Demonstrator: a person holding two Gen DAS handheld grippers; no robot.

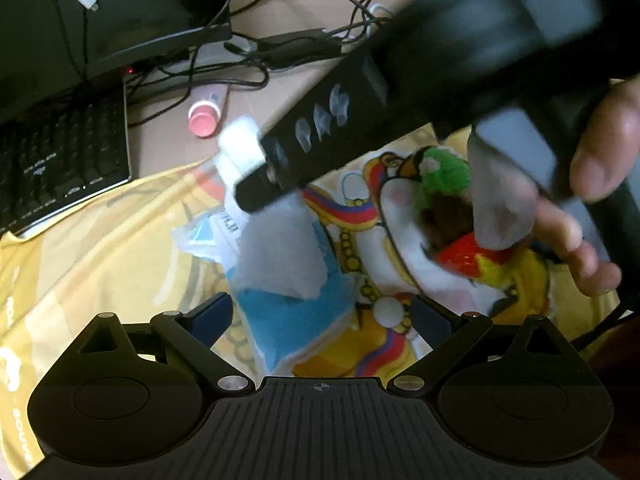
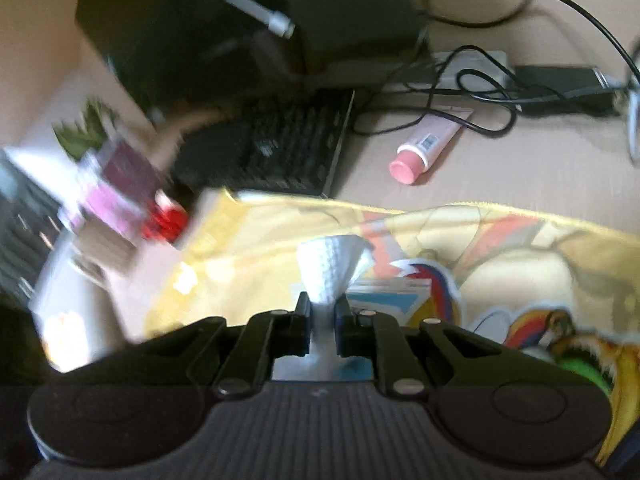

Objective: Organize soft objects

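Note:
A yellow towel (image 1: 100,240) printed with parrots covers the desk. On it lie a blue cloth (image 1: 280,328) and a plush toy (image 1: 448,188) in green, brown, red and yellow. My left gripper (image 1: 320,316) hangs open just above the blue cloth, nothing between its fingers. My right gripper (image 1: 250,192) crosses the left wrist view from the upper right, a hand (image 1: 592,184) on its handle. It is shut on a white cloth (image 2: 332,268), which fans out ahead of the jaws and trails below them (image 1: 280,260). The right wrist view is blurred with motion.
A black keyboard (image 1: 68,152) and a dark monitor base (image 1: 120,12) stand at the back left, with tangled cables (image 1: 248,60) behind. A pink-capped tube (image 1: 204,120) lies on bare desk beyond the towel. A clear packet (image 1: 200,236) rests by the blue cloth. Blurred boxes (image 2: 112,200) sit far left.

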